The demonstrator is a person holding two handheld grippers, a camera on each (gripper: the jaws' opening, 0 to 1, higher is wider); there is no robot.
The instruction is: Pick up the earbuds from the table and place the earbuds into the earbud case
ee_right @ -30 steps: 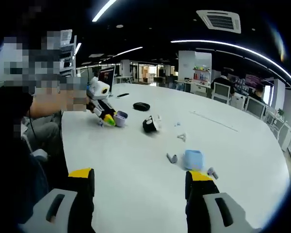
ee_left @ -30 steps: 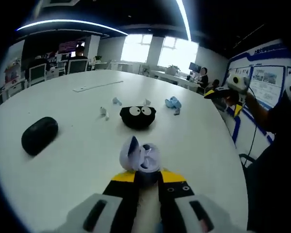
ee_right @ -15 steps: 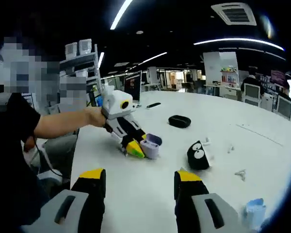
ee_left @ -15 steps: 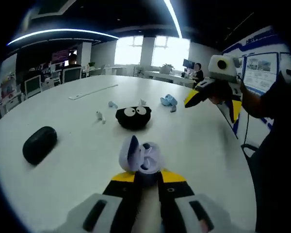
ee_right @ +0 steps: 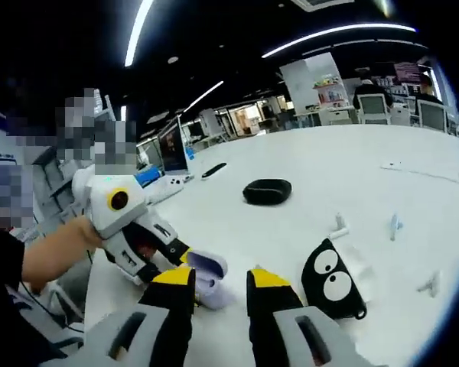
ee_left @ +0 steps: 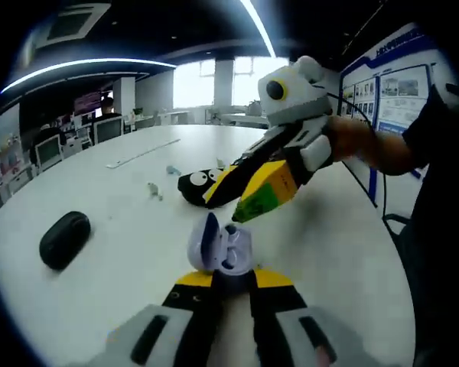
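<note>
My left gripper [ee_left: 223, 277] is shut on an open lavender earbud case [ee_left: 222, 246], lid up, just above the white table [ee_left: 122, 290]. My right gripper [ee_left: 228, 206] reaches in from the right, its yellow tips right over the case. In the right gripper view my right gripper [ee_right: 220, 281] is open with a narrow gap, and I see nothing between its jaws. The lavender case [ee_right: 208, 265] shows beyond them, held by the left gripper [ee_right: 176, 258]. White earbuds [ee_left: 154, 191] [ee_right: 339, 227] lie loose on the table farther off.
A black pouch with googly eyes [ee_left: 193, 182] [ee_right: 333, 283] lies just beyond the case. A black oval case [ee_left: 63, 238] [ee_right: 266, 191] sits farther out. A person's hand [ee_left: 359, 141] holds the right gripper. Desks and chairs stand beyond the table.
My right gripper has swung across the table from the blue case area to just above the lavender case, and its jaws have narrowed. The left gripper has kept holding the case in place.
</note>
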